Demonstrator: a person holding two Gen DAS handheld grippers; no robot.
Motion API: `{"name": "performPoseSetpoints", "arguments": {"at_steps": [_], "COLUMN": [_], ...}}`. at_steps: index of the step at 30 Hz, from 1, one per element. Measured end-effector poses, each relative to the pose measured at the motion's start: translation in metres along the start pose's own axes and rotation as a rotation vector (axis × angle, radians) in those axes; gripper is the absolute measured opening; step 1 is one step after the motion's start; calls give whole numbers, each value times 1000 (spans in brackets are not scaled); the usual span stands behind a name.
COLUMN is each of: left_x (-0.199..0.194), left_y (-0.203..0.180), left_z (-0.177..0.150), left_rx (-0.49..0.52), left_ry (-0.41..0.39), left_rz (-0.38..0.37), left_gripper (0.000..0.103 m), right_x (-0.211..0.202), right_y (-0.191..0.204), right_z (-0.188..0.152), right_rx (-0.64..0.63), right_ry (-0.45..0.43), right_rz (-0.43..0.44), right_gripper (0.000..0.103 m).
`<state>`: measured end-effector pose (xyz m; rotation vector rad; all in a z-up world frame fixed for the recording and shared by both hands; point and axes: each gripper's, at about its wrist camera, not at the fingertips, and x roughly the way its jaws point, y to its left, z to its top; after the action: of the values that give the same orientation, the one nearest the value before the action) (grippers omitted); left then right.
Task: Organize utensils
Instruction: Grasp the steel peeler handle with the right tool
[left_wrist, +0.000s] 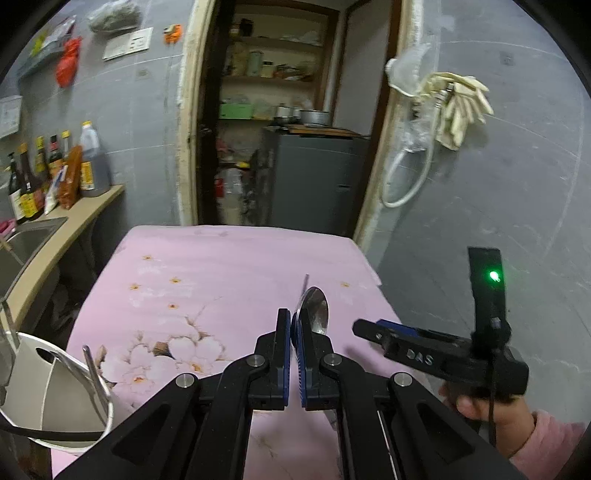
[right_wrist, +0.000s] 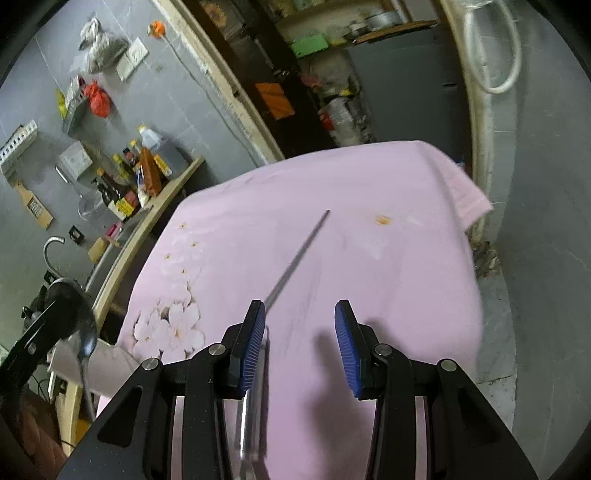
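My left gripper is shut on a metal spoon, whose bowl sticks out past the fingertips above the pink flowered tablecloth. A white utensil holder stands at the lower left with a metal utensil leaning inside. A hand in a pink sleeve holds my right gripper to the right. In the right wrist view, that right gripper stands open over the cloth. A long slim metal utensil lies there, its shiny handle beside the left finger. The left gripper with the spoon shows far left.
A counter with sauce bottles and a sink runs along the left of the table. Behind the table is a doorway with shelves and a grey cabinet. Grey floor lies beyond the table's right edge.
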<state>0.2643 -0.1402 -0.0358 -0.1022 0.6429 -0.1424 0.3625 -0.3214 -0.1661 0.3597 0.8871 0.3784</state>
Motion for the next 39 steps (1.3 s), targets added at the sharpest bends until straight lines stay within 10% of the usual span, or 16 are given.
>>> {"name": "performPoseSetpoints", "arguments": {"at_steps": [12, 23, 31, 39], "left_x": [4, -6, -11, -14], "left_y": [10, 20, 22, 17], "left_z": [5, 5, 7, 7], "left_rx": [-56, -81, -103, -78], "left_ry": [-11, -46, -50, -44], "left_rz": [59, 59, 27, -9], "left_gripper": [4, 4, 4, 4], "right_x": [63, 98, 75, 70], "right_y": [22, 53, 3, 3], "right_z": [29, 39, 38, 17], "right_rx": [-34, -134, 199, 266], "right_ry": [137, 266, 243, 262], "right_rz": [-30, -233, -28, 24], "right_gripper": [33, 13, 0, 1]}}
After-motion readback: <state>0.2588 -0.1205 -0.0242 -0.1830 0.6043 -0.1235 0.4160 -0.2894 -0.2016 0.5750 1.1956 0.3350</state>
